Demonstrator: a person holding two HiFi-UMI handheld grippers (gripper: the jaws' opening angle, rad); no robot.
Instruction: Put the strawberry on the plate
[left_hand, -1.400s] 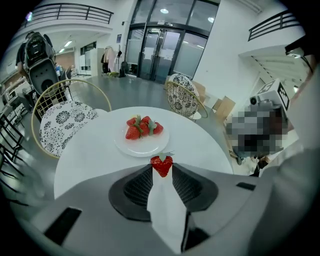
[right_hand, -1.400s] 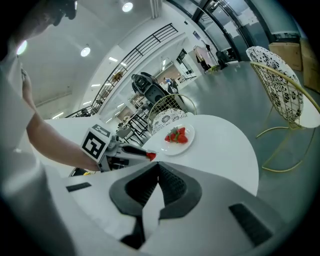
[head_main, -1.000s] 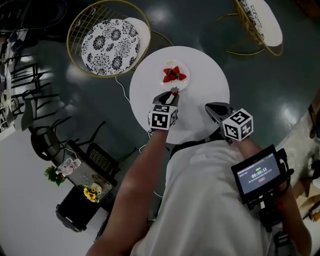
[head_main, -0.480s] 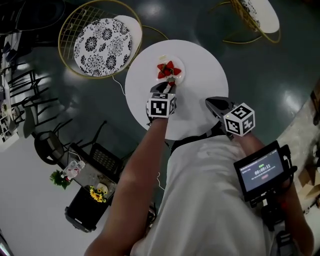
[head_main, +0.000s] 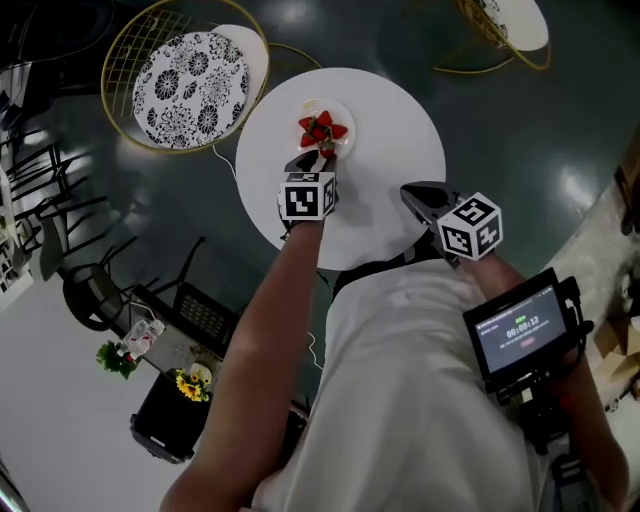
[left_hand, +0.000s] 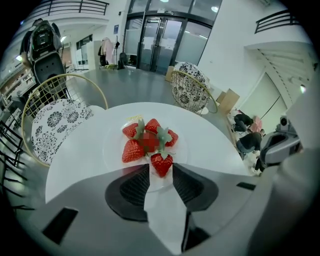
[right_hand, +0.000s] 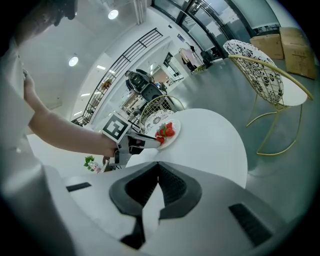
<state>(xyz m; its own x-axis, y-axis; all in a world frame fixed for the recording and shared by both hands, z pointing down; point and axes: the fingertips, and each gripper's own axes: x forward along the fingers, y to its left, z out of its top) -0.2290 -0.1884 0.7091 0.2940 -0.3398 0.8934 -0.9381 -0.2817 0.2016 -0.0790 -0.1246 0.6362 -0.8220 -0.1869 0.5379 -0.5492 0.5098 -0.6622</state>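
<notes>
Your left gripper (left_hand: 161, 171) is pinching a strawberry (left_hand: 161, 162) between its jaw tips, one ribbed pad on each side of the fruit and the green cap pointing away from you. The strawberry is low over the near edge of the plate (left_hand: 111, 156); no view shows whether it touches the plate. Four other berries (left_hand: 133, 151) lie bunched in the middle of the plate, just beyond the pinched one. The plate stands on the far part of the round white table (head_main: 390, 150), a little left of its middle. Your left arm reaches out across the table's near edge to it. Your right gripper (right_hand: 158, 167) has its jaws pressed together at the tips, with nothing between them. It hangs over the near right part of the table, well apart from the plate and pointing towards it, so its own view looks across the white top at the left gripper's tips by the plate rim. On the dark floor, a gold wire chair (head_main: 190, 80) with a black-and-white flowered cushion stands at the far left beside the table. A second chair (head_main: 510, 30) of the same kind stands at the far right, apart from the table.
</notes>
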